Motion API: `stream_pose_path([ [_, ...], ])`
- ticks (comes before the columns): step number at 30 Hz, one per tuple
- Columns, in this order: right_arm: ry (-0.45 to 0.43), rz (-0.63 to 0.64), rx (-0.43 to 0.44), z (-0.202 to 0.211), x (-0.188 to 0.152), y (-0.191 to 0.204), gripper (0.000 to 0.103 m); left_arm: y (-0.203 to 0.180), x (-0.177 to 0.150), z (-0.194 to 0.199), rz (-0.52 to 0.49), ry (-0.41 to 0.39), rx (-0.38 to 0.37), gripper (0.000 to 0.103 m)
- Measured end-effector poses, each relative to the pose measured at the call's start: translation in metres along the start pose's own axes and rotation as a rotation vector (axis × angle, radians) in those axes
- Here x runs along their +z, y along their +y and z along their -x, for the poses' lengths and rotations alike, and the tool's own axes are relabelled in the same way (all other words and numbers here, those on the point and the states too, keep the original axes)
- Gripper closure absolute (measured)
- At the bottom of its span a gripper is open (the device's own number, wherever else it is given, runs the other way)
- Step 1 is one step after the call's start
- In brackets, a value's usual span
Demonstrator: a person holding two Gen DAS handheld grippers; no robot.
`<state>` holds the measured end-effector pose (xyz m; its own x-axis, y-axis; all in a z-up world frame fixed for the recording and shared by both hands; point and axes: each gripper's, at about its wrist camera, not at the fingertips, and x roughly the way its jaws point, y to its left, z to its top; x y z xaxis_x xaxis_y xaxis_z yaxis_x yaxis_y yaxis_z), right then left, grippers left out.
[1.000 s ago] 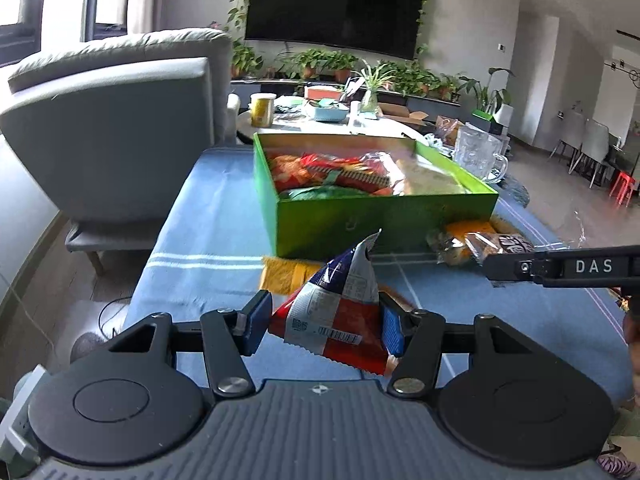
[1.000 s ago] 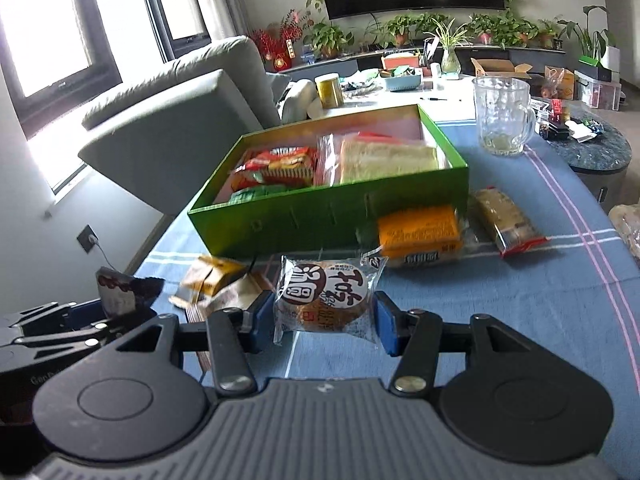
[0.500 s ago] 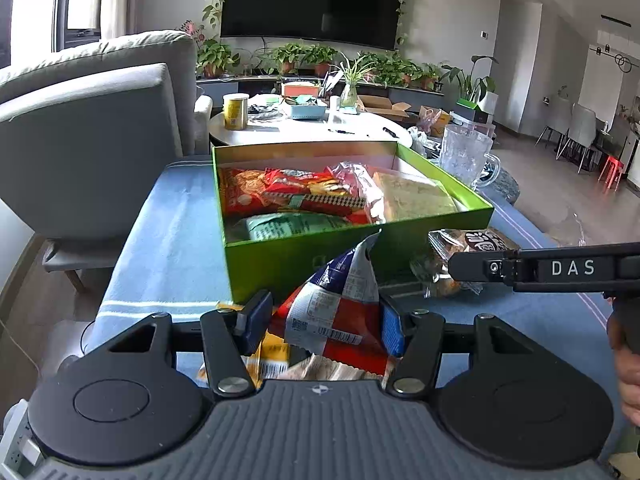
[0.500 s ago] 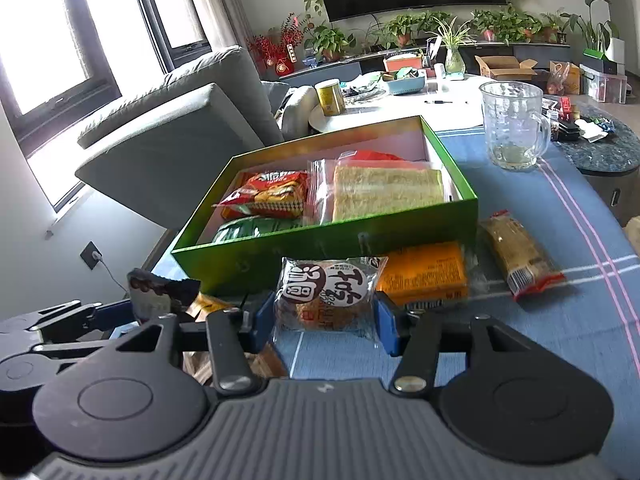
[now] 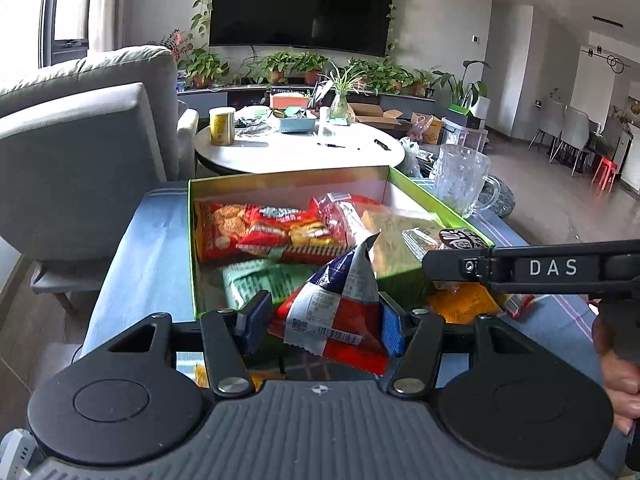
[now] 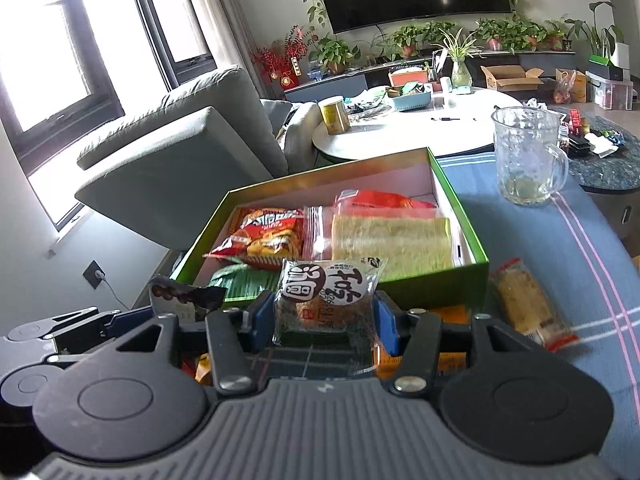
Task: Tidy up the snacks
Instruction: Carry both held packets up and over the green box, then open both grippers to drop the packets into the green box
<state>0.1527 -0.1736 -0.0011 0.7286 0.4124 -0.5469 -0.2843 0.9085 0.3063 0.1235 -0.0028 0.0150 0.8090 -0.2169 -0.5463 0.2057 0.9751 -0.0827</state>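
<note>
Step in hand, by the look of it: carrying two snacks to the green box (image 6: 400,284) for drop-off, both held above its near wall. The box sits on the blue tablecloth (image 6: 592,248).

Left gripper (image 5: 326,322) is clamped on a red-white-blue packet (image 5: 340,304): crinkled foil, barcode facing the camera, one corner sticking up in a peak, pinched at both sides by the blue pads (image 5: 256,316). It hangs just over the box's near-left corner.

Right gripper (image 6: 326,322) is closed on a clear-wrapped round cake (image 6: 326,292): flat pack, dark and white printed label with big characters, brownish pastry under the film. It sits at the box's near wall, about mid-length.

Inside the box: an orange-red chip bag (image 6: 268,238) at the left, a green packet (image 6: 244,282) in the near-left corner, a pale sponge-cake pack (image 6: 392,240) at the right, a red bag (image 6: 380,200) behind that. The back strip of the box floor is bare.

Outside the box: an orange pack (image 5: 464,304) against the near wall, a long wrapped bar (image 6: 528,304) to the right of the box, a glass mug (image 6: 524,156) beyond the right far corner.

Next move likely calls for pushing each packet past the near wall, lowering onto a free spot or on top of the stack, then opening the jaws. The left packet is puffy and light and may tip when released.
</note>
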Motion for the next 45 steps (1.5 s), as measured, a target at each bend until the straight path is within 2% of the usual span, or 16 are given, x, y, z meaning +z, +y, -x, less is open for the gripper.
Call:
stream_pose_path([
  [12, -0.045, 0.002, 0.003, -0.013, 0.031, -0.006, 0.042, -0.003, 0.034, -0.019, -0.04, -0.041, 0.0, 0.05],
  [25, -0.026, -0.032, -0.009, -0.052, 0.059, -0.027, 0.042, 0.007, 0.074, -0.076, -0.049, -0.029, 0.042, 0.05],
  [29, 0.007, -0.062, -0.016, -0.069, 0.067, -0.034, 0.042, 0.013, 0.08, -0.097, -0.041, -0.005, 0.051, 0.05],
  [37, 0.02, -0.061, -0.038, -0.088, 0.075, -0.037, 0.042, 0.016, 0.084, -0.126, -0.058, 0.032, 0.071, 0.05],
  [45, 0.025, -0.076, -0.067, -0.094, 0.073, -0.04, 0.039, 0.02, 0.08, -0.131, -0.058, 0.055, 0.073, 0.049],
])
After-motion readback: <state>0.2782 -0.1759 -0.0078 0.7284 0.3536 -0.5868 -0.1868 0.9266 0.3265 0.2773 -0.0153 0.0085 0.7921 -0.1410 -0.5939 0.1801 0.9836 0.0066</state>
